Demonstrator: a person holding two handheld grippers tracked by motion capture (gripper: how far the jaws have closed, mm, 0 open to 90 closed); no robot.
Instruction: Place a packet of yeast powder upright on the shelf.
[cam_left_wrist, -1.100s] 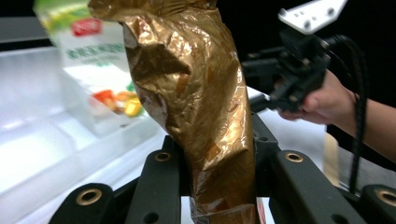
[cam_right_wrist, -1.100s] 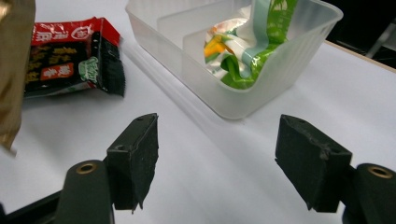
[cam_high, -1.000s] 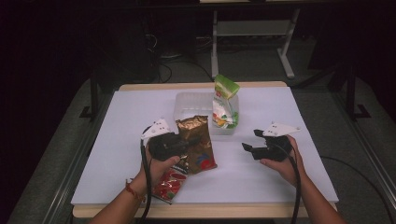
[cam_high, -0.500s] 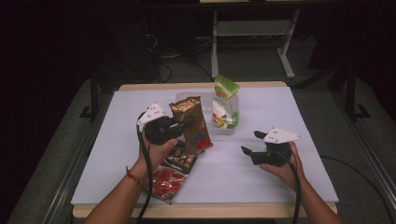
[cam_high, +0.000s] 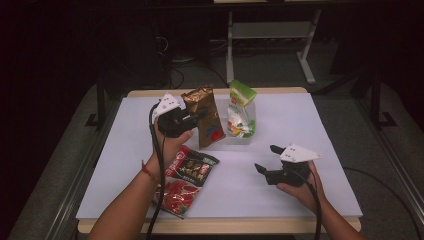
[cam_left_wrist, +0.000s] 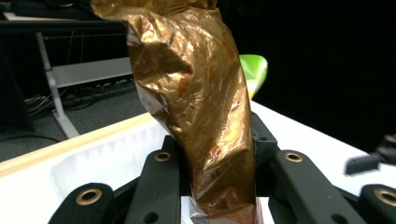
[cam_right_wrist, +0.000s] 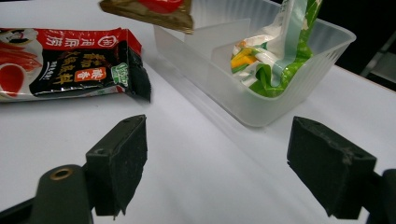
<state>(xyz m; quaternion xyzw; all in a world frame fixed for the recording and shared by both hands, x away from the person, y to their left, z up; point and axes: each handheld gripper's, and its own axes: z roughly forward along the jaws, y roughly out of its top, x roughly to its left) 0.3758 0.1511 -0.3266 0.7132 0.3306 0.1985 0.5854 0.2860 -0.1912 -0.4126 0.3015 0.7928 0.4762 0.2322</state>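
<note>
Fingers (cam_left_wrist: 205, 186) around gold packet (cam_high: 204, 117), label unreadable

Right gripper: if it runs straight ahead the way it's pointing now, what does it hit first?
Probably the clear plastic bin: it lies dead ahead between the open jaws of the right gripper, with only bare table before it. The green snack bag sits inside. Depth is uncertain.

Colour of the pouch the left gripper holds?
Crinkled bronze-gold foil pouch; clearest in left gripper view.
</note>
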